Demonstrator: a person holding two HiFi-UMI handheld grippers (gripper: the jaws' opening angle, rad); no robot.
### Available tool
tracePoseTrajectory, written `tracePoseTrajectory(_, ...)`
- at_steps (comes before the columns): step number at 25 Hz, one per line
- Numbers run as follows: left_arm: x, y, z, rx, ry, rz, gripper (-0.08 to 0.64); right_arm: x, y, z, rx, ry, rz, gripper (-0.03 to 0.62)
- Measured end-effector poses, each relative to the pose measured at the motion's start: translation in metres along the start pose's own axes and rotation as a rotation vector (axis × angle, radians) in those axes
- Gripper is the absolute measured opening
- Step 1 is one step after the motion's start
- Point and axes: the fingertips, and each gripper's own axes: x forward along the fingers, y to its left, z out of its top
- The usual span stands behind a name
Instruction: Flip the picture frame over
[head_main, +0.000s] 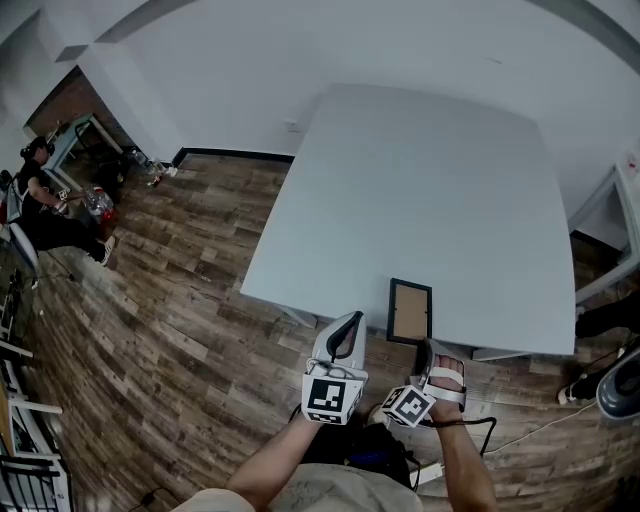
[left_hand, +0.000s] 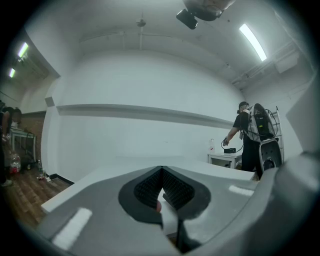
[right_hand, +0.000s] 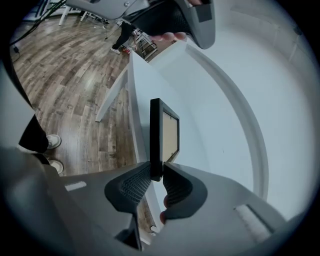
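A small black picture frame (head_main: 410, 311) lies on the white table (head_main: 420, 170) near its front edge, brown backing up. My right gripper (head_main: 427, 350) reaches it from the near side. In the right gripper view the frame (right_hand: 170, 131) shows edge-on, and its near black rim sits between the pads of the right gripper (right_hand: 156, 174), which are shut on it. My left gripper (head_main: 346, 328) hovers just left of the frame at the table's front edge. Its jaws meet at the tips with nothing between them, as the left gripper view (left_hand: 161, 172) shows.
Wooden floor surrounds the table. A person (head_main: 40, 200) sits far off at the left. Another person (left_hand: 247, 137) stands at a small side table beyond the white table. A cable (head_main: 540, 425) lies on the floor at the right, near another white desk (head_main: 610, 240).
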Motion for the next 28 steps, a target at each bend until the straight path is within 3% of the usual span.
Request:
tracePoseTrajectory(5,-0.002,0.004,0.0,0.006,-0.002,0.009,0.0,0.006,0.012,0.0,-0.062,0.047,0.012,0.107)
tracePoseTrajectory(19,-0.004,0.005,-0.001,-0.001,0.003,0.009,0.001,0.014,0.023,0.002,-0.097,0.087,0.043,0.123)
tracePoseTrajectory(28,-0.007,0.005,-0.003,0.001,0.008,0.006,0.001,0.013,0.025,0.004,-0.054,0.075,0.043,0.146)
